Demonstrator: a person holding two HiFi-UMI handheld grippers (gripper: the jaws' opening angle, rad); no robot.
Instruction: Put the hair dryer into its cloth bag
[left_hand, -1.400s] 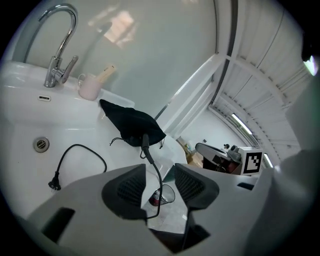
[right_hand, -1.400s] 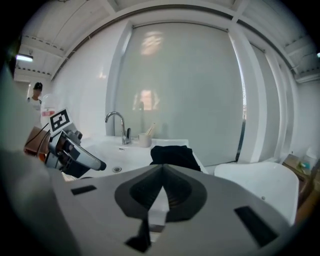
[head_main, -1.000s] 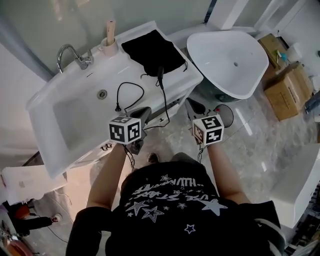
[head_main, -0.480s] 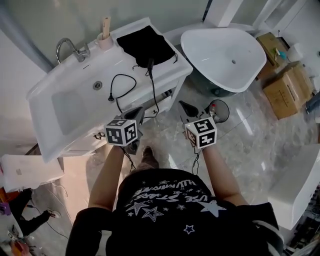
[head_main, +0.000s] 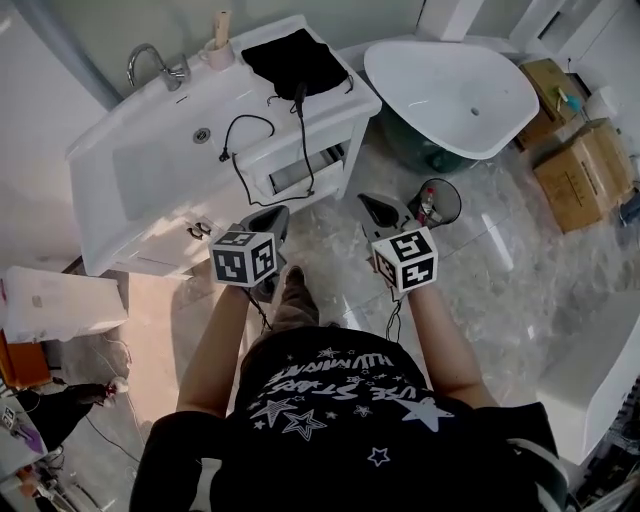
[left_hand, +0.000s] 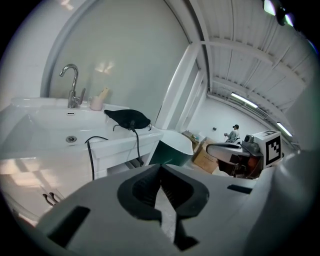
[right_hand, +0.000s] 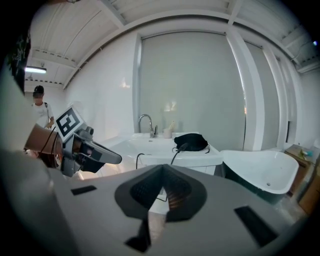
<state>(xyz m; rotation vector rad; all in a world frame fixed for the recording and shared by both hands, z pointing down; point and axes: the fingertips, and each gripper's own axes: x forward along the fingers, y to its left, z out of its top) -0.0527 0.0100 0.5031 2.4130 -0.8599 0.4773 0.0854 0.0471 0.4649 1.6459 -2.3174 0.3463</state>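
Observation:
The black cloth bag (head_main: 295, 60) lies bulging on the right end of the white vanity top (head_main: 150, 140). A black stub and cord (head_main: 303, 130) come out of its mouth; the cord hangs over the front edge and loops back to a plug (head_main: 222, 156) by the basin. The dryer's body is hidden. Both grippers hang over the floor, well short of the vanity. My left gripper (head_main: 274, 216) is shut and empty, and so is my right gripper (head_main: 376, 206). The left gripper view has the bag (left_hand: 127, 118) far beyond the closed jaws (left_hand: 160, 168); the right gripper view has the bag (right_hand: 191, 142) likewise (right_hand: 162, 170).
A chrome faucet (head_main: 150, 62) and a cup (head_main: 218, 52) stand at the back of the basin. A white bathtub (head_main: 455, 95) sits right of the vanity, with cardboard boxes (head_main: 580, 170) beyond it. A person (left_hand: 232, 133) stands far off across the room.
Both grippers have drawn back from the vanity's front edge and now hang over the floor. The vanity and bag sit farther off; bag and cord have not moved.

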